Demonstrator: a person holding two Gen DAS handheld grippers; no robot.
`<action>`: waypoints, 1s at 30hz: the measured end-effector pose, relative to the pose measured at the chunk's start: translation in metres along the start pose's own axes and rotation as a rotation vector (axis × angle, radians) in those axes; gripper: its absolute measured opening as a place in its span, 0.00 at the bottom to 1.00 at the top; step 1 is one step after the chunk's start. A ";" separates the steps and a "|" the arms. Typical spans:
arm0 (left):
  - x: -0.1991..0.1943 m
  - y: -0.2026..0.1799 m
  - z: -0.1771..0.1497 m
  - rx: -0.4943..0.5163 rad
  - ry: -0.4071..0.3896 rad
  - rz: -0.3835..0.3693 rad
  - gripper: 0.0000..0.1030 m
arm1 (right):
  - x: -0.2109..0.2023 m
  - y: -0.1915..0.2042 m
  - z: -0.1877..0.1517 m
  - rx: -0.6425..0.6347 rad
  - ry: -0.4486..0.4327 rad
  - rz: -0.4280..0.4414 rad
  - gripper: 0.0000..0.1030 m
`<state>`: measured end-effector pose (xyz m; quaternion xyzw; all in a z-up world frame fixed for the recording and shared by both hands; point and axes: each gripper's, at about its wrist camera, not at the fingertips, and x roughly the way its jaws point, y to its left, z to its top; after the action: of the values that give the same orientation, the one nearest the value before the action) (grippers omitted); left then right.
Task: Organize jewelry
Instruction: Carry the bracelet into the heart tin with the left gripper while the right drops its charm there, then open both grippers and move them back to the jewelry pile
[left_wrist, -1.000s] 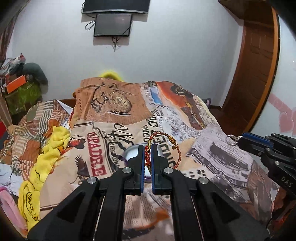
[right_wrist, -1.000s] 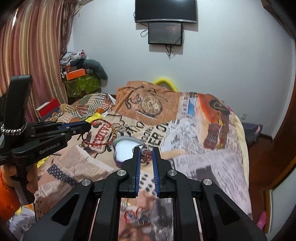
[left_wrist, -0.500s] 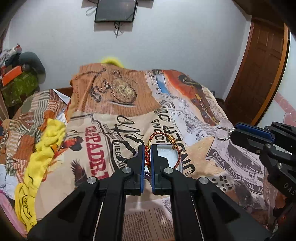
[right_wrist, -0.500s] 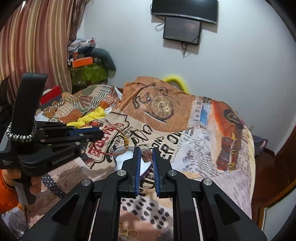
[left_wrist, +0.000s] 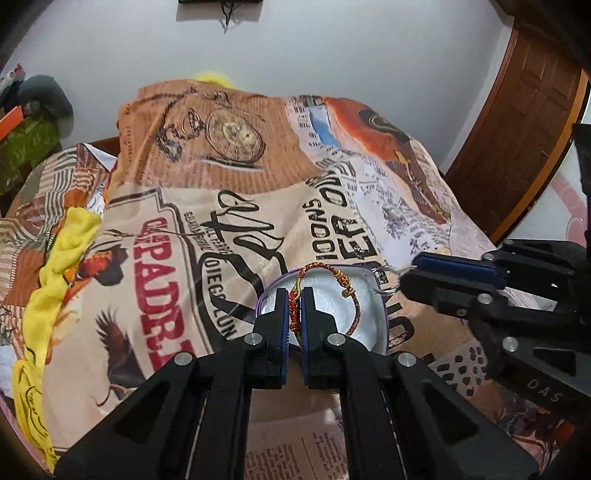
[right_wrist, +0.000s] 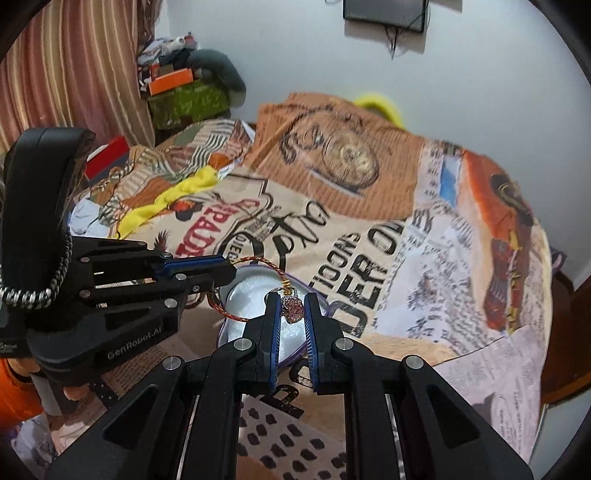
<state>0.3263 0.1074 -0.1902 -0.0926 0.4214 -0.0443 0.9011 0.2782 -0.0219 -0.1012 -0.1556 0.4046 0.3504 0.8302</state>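
My left gripper is shut on a red and gold thread bracelet, which loops out over a white heart-shaped box with a purple rim on the bed. My right gripper is shut on a small pink-red pendant with a silver ring, held just above the same box. In the right wrist view the left gripper reaches in from the left, the bracelet hanging over the box. In the left wrist view the right gripper comes in from the right, its silver ring at the box's edge.
The box lies on a bed under a printed newspaper-pattern blanket. A yellow cloth lies along the bed's left side. Clutter and a curtain stand far left, a wooden door at the right, a white wall behind.
Both grippers have moved forward and down over the bed, still holding their pieces. The bracelet and the pendant now hang right over the white box, and the two grippers are closer together.
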 end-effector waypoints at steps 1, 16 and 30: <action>0.003 0.001 0.001 0.000 0.006 -0.002 0.04 | 0.004 -0.001 0.000 0.006 0.013 0.009 0.11; 0.017 0.002 0.000 0.004 0.051 -0.003 0.04 | 0.047 0.003 -0.006 -0.019 0.153 0.042 0.11; -0.012 -0.004 -0.002 0.041 0.030 0.044 0.07 | 0.035 -0.001 -0.005 0.017 0.194 0.046 0.12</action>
<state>0.3170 0.1048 -0.1815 -0.0640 0.4359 -0.0344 0.8971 0.2915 -0.0092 -0.1318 -0.1726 0.4897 0.3492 0.7800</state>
